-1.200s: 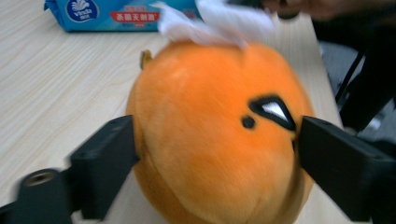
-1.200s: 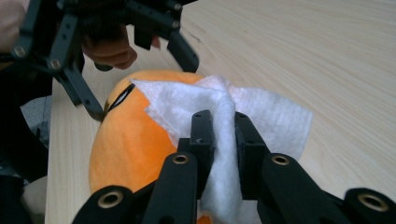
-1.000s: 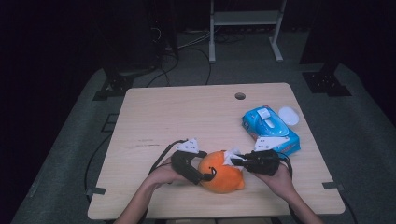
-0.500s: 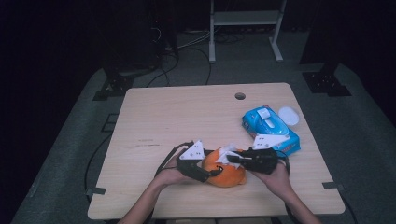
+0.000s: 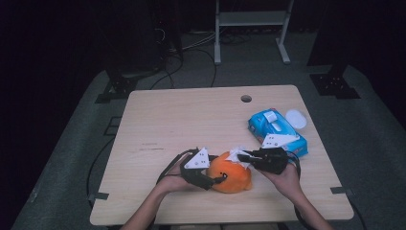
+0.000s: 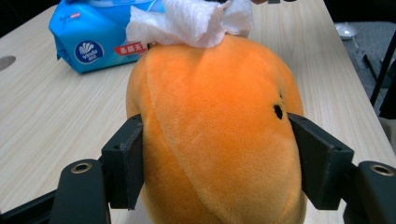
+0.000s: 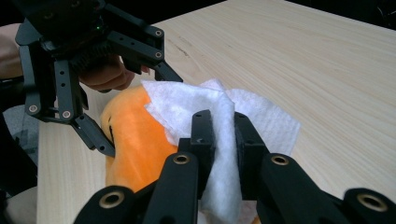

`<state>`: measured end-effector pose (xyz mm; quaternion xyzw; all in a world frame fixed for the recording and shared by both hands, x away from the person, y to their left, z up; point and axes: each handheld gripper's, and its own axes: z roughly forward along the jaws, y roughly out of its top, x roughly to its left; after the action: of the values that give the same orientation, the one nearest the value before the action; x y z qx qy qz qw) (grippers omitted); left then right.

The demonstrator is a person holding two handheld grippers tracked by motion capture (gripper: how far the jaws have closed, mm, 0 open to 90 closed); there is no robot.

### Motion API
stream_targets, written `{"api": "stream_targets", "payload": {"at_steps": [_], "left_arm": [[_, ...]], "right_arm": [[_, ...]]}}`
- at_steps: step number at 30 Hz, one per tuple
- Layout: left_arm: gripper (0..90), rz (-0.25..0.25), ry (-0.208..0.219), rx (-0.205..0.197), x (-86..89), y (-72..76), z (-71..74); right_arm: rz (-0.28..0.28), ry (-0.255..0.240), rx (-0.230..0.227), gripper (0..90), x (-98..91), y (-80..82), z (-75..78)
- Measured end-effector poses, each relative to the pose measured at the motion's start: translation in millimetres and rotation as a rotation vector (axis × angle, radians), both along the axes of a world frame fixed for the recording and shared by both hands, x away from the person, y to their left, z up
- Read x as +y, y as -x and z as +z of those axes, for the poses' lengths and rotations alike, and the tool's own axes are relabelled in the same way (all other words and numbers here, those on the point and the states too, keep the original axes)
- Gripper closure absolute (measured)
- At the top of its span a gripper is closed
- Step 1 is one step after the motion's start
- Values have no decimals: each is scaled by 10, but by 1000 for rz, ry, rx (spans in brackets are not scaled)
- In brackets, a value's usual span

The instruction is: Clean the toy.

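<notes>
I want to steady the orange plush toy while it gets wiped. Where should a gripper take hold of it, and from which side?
Grip the orange plush toy across its rounded body, coming in level from the end away from the white tissue. The left gripper already clamps there, jaws on opposite flanks. That probably leaves the top free for the right gripper, which pinches the tissue.

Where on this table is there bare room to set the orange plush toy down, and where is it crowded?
Bare wood covers the table's whole left half and the far strip up to the round hole. It is crowded near the front edge, where the left gripper clamps the orange plush toy and the right gripper pinches a white tissue, and at right by the blue tissue pack.
</notes>
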<state>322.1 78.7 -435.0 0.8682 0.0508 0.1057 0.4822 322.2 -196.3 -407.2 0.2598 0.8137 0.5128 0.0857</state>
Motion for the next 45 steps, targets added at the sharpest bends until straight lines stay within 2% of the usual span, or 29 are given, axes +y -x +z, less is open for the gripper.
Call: {"api": "stream_targets", "payload": {"at_steps": [2, 3, 4, 5, 6, 7, 10, 14, 15, 17, 18, 19, 21, 22, 24, 26, 29, 32, 35, 36, 39, 43, 45], "left_arm": [[282, -5, -20, -27, -31, 27, 21], [282, -13, -33, -47, -51, 56, 31], [281, -13, -33, -47, -51, 56, 31], [280, -19, -49, -71, -69, 81, 42], [280, -19, -49, -71, -69, 81, 42], [280, -24, -60, -89, -81, 108, 49], [280, -25, -66, -95, -77, 113, 48], [281, -21, -53, -69, -45, 83, 16], [281, -16, -47, -50, -23, 60, 4], [280, -10, -36, -25, 8, 33, -10], [278, -10, -36, -25, 8, 33, -10], [277, -2, -16, 5, 37, 4, -34], [275, -4, -17, 6, 48, -11, -39], [275, -2, -2, 20, 48, -19, -49], [273, 1, -4, 29, 44, -32, -46], [267, 16, 5, 48, 50, -43, -52], [268, 17, 8, 56, 70, -59, -64], [268, -3, -5, 36, 39, -40, -48], [266, -11, -4, 35, 23, -23, -45], [261, -18, -12, 31, 21, -13, -43], [261, -15, -7, 36, 27, -11, -49], [262, 9, -2, 66, 61, -48, -66], [262, 14, -2, 69, 67, -51, -68]], "right_arm": [[7, -4, -4, 803, 24, 14, 7], [29, -12, -11, 803, 96, 29, 28], [29, -12, -11, 803, 96, 29, 28], [52, -13, -21, 803, 190, 34, 57], [52, -13, -21, 803, 190, 34, 57], [69, -3, -30, 803, 276, 27, 87], [72, 13, -37, 803, 327, 1, 111], [38, 28, -24, 804, 281, -88, 91], [18, 11, 4, 803, 204, -128, 59], [-6, 16, 5, 803, 122, -148, 26], [-19, 11, 9, 804, 73, -154, 6], [-32, 14, 13, 804, 22, -156, -16], [-44, 7, 24, 804, -29, -156, -45], [-48, -8, 35, 804, -67, -158, -69], [-58, -24, 55, 804, -151, -144, -115], [-67, -16, 51, 803, -193, -120, -122], [-69, -6, 51, 803, -236, -87, -123], [-61, -14, 51, 803, -213, -58, -94], [-33, -23, 41, 803, -126, -53, -56], [-12, -19, 27, 803, -19, -54, -21], [0, -2, 10, 803, 74, -95, 12], [-30, 12, 20, 803, 9, -165, -37], [-39, 1, 31, 803, -25, -175, -58]]}}
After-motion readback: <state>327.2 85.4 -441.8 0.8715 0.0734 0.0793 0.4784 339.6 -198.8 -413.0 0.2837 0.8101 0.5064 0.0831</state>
